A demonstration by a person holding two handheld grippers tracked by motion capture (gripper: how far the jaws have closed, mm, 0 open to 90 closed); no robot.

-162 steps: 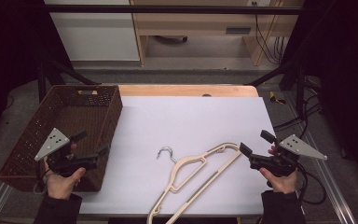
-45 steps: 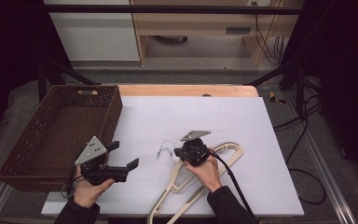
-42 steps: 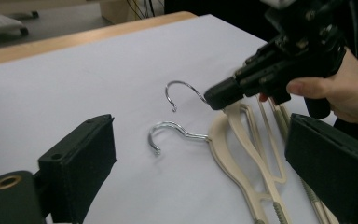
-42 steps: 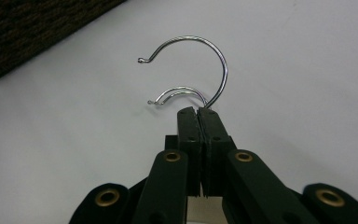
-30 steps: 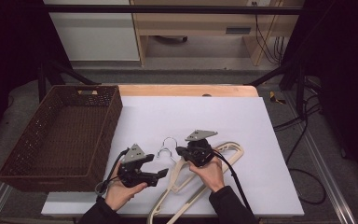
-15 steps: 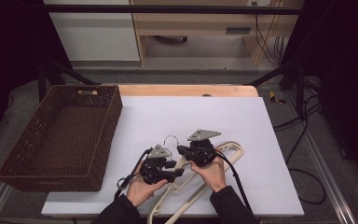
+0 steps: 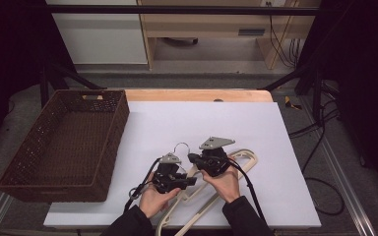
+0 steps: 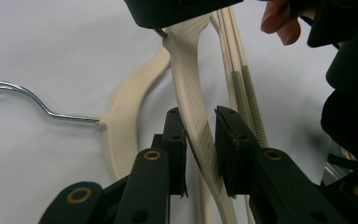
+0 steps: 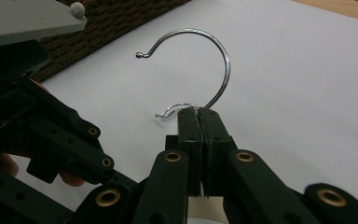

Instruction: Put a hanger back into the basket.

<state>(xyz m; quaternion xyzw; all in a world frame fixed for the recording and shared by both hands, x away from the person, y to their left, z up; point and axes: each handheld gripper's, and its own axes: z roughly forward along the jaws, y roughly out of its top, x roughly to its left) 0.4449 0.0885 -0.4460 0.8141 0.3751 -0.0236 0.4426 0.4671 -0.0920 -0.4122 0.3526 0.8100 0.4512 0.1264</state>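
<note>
Through the right gripper view I see my right gripper (image 9: 199, 122) with its two black jaws pressed together on the stem of a chrome hanger hook (image 9: 213, 56). The hook curls up from the jaw tips, its open end curving toward the wicker basket (image 9: 116, 18). A second, thinner wire hook (image 9: 170, 110) lies just beside the jaw tips on the basket's side. The white table sheet (image 9: 303, 88) lies under the hook. The left gripper (image 9: 51, 135) sits between the basket and my jaws.

I am wearing dark sleeves (image 7: 128, 225) and gripping two black grippers with brass-ringed pivots, grey three-cornered plates (image 7: 216, 142) and black cables (image 7: 248, 182).
</note>
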